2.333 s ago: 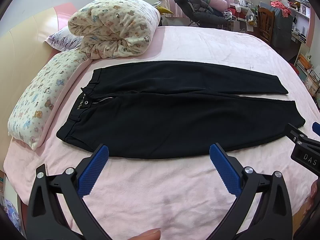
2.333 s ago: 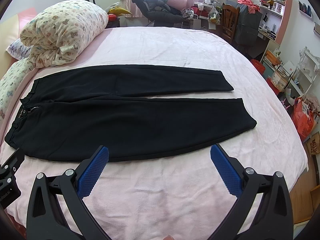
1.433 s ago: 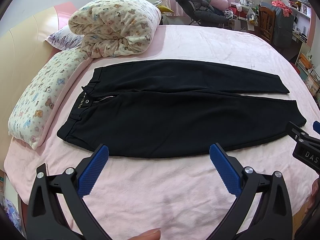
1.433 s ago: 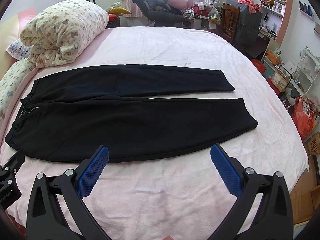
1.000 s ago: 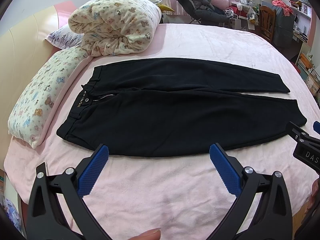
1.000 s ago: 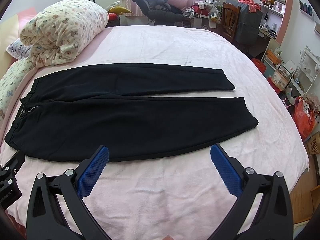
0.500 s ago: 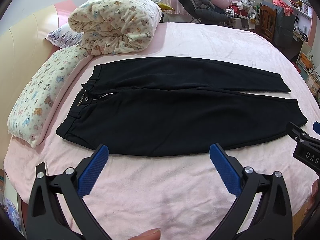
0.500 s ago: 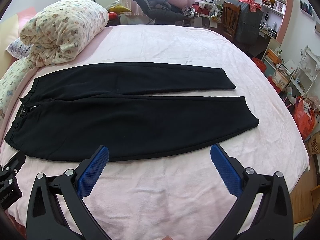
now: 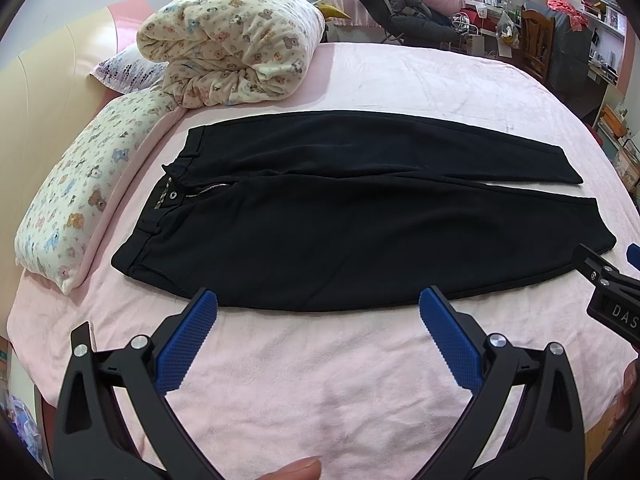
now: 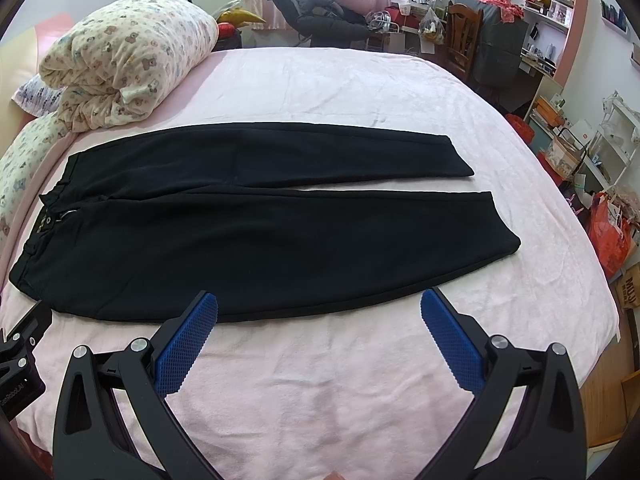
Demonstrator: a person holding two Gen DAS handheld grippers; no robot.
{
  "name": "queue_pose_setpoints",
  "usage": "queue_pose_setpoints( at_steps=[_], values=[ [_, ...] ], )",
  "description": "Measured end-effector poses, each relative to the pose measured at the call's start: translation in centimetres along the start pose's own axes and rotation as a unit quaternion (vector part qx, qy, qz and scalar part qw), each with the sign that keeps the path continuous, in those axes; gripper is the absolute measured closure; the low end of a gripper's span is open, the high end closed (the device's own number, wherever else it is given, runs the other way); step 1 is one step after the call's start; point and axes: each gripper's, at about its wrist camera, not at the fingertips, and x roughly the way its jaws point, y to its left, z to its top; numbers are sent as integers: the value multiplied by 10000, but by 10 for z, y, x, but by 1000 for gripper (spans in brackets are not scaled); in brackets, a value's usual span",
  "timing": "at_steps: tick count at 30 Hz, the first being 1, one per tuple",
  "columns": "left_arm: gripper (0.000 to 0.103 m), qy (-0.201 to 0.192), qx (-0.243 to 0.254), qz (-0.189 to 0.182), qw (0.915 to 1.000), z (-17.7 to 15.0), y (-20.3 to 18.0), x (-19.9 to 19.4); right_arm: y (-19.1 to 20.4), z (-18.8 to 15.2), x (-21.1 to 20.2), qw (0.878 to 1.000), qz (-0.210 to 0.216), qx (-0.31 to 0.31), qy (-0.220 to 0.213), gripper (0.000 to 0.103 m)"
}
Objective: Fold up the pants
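Note:
Black pants [image 9: 340, 220] [image 10: 248, 232] lie spread flat on the pink bed, waistband to the left, both legs running right with a narrow gap between them. My left gripper [image 9: 318, 300] hovers open just short of the near hem edge, toward the waist half. My right gripper [image 10: 319, 302] is open too, in front of the near leg's lower half. Nothing sits between either pair of blue pads. In the left wrist view the other gripper's black body [image 9: 608, 300] shows at the right edge.
A rolled bear-print quilt [image 9: 232, 48] and a long pillow [image 9: 80, 196] lie at the bed's left end. The pink bedsheet [image 9: 320, 380] stretches in front of me. A chair, desk shelves [image 10: 536, 4] and bags [image 10: 608, 236] crowd the floor at right.
Both views have crept slightly forward toward the pants' near edge. The pants have not moved and both grippers stay open.

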Motion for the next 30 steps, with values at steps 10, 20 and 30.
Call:
queue_pose_setpoints(
  at_steps=[10, 20, 30],
  values=[
    [2, 47, 6, 23, 10000, -1, -1, 6, -1, 0, 7, 10000, 19, 18, 72, 1],
    [2, 192, -8, 75, 9998, 13, -11, 22, -8, 12, 24, 9998, 39, 12, 197, 1],
    [2, 292, 25, 122, 9995, 47, -31, 52, -23, 39, 59, 9994, 46, 6, 345, 1]
  ],
)
